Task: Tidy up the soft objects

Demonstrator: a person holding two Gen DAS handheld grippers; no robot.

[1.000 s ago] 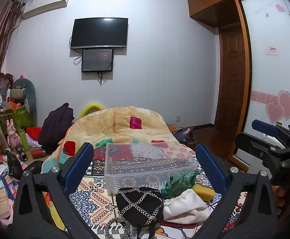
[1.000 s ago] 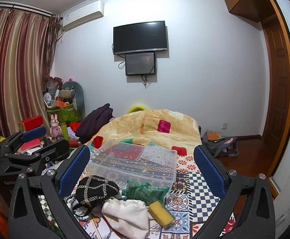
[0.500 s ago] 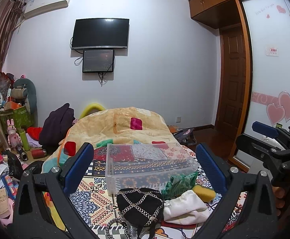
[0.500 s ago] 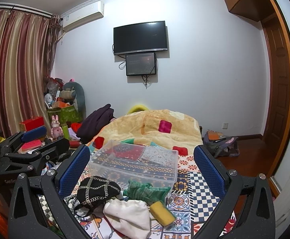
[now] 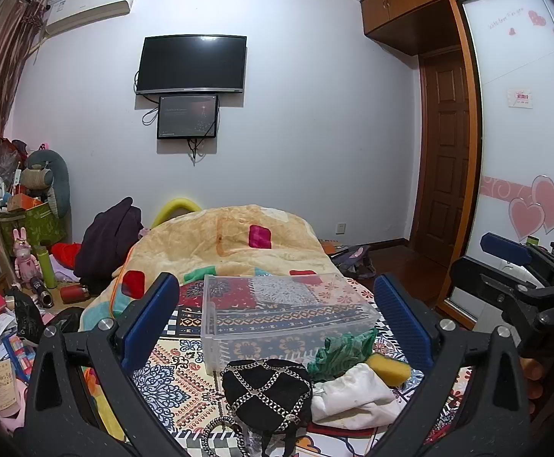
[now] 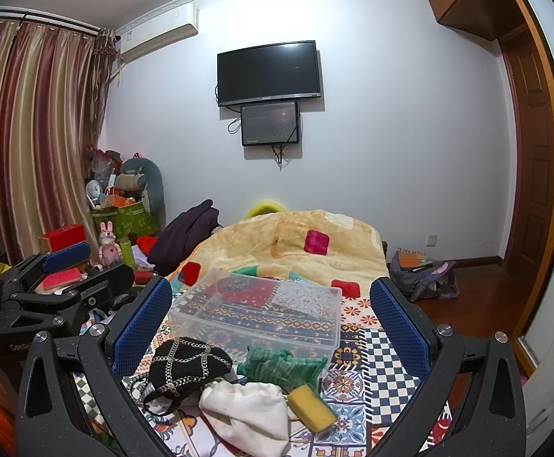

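Both grippers, left gripper (image 5: 277, 318) and right gripper (image 6: 271, 314), hang spread wide above a patterned bedspread (image 6: 375, 346). Black bag (image 6: 189, 361), green cloth (image 6: 282, 367), white cloth (image 6: 246, 411) and yellow sponge (image 6: 311, 407) lie bunched before a clear bin (image 6: 257, 308); a television (image 6: 269, 72) hangs on the wall.

a lived-in home bedroom: a bed (image 5: 185, 373) with a patterned cover fills the middle, a rumpled yellow quilt (image 5: 235, 240) at 12 o'clock, a wall-mounted tv (image 6: 269, 72) above, striped curtains (image 6: 29, 133) at 9 o'clock, a wooden door (image 5: 446, 152) at 3 o'clock.
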